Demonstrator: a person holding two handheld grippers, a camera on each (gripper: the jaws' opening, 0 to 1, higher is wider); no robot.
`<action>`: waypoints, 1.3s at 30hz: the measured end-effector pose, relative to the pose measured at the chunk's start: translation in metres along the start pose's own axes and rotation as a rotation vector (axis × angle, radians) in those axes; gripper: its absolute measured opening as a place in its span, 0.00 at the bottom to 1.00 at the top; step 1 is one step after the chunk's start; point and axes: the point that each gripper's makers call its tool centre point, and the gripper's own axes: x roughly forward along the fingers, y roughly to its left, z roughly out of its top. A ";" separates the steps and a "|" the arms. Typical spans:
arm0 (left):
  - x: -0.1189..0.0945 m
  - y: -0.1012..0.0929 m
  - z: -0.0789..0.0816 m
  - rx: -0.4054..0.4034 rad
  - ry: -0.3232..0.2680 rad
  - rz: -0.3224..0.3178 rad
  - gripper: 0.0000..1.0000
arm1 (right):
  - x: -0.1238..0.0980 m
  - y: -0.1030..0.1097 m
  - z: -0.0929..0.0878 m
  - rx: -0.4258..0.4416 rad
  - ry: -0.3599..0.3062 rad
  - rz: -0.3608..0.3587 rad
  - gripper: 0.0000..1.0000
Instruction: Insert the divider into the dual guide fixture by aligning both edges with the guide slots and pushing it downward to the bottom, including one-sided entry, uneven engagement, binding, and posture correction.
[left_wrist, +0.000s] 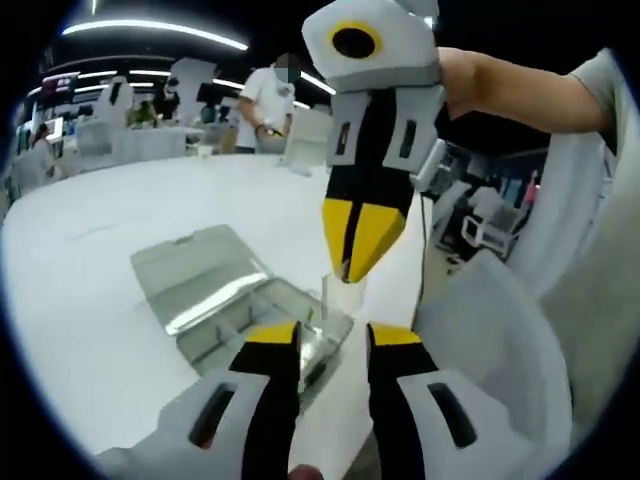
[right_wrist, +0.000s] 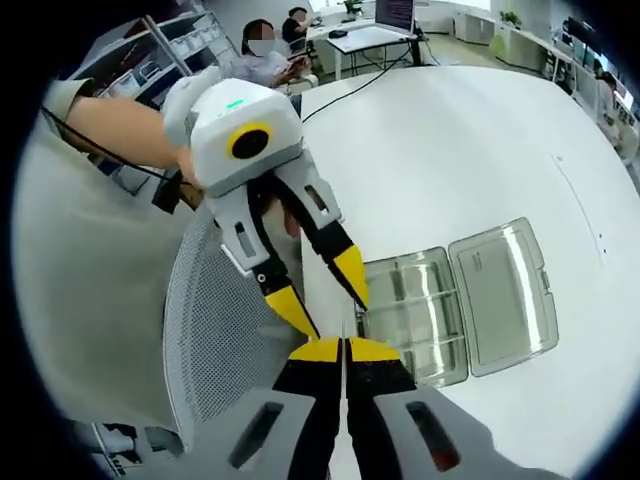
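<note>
A clear plastic compartment box (left_wrist: 292, 303) lies near the table's edge with its lid (left_wrist: 195, 265) folded open flat. My right gripper (left_wrist: 348, 268) comes down from above, shut on a thin clear divider (left_wrist: 343, 293) held upright over the box's near corner. My left gripper (left_wrist: 333, 338) stands open just in front of the box, nothing between its jaws. In the right gripper view the box (right_wrist: 410, 300) and lid (right_wrist: 505, 292) lie to the right. My right gripper (right_wrist: 345, 347) is closed, with the divider edge-on. The open left gripper (right_wrist: 322, 292) straddles the box's left edge.
The white table (left_wrist: 110, 240) stretches wide behind the box. A grey mesh chair back (right_wrist: 215, 330) sits close to the table's edge beside the person's sleeve (right_wrist: 90, 260). Seated people and desks (right_wrist: 360, 40) are far behind.
</note>
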 end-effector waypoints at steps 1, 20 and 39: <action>-0.002 0.001 0.000 0.002 -0.001 0.006 0.27 | 0.001 -0.003 0.000 -0.003 0.003 -0.012 0.00; -0.012 0.009 -0.005 -0.029 0.020 0.086 0.46 | 0.018 -0.039 0.003 -0.114 0.039 -0.121 0.00; -0.010 0.010 -0.012 -0.050 0.052 0.103 0.57 | 0.036 -0.044 -0.004 -0.219 0.065 -0.137 0.00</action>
